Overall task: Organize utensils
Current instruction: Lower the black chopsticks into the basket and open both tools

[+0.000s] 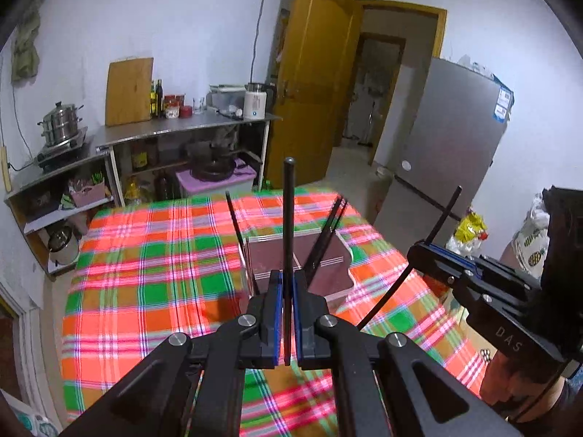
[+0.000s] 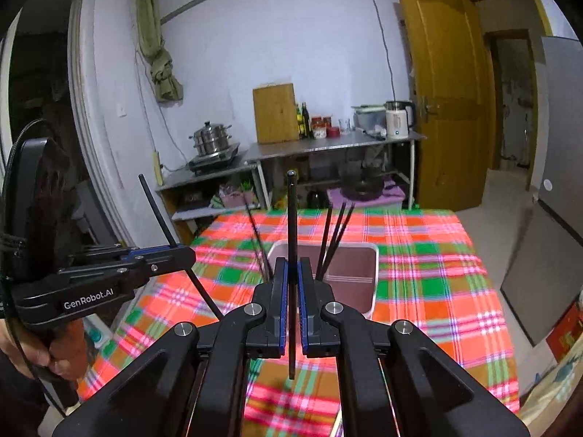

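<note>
My left gripper (image 1: 288,287) is shut on a black chopstick (image 1: 288,218) that stands upright between its blue pads. My right gripper (image 2: 291,276) is shut on another black chopstick (image 2: 291,225), also upright. Each gripper shows in the other's view: the right one (image 1: 419,249) at the right with its chopstick (image 1: 442,215), the left one (image 2: 187,253) at the left with its chopstick (image 2: 156,211). Both hover just in front of a clear square container (image 2: 373,284) on the plaid tablecloth. Several black chopsticks (image 2: 337,233) lean inside it, also in the left wrist view (image 1: 328,233).
The table (image 1: 145,255) carries a red, green and orange plaid cloth. Behind it stand steel shelves (image 2: 328,145) with a steamer pot, cutting board, bottles and kettle. A yellow door (image 2: 444,91) and a grey fridge (image 1: 448,145) are at the right.
</note>
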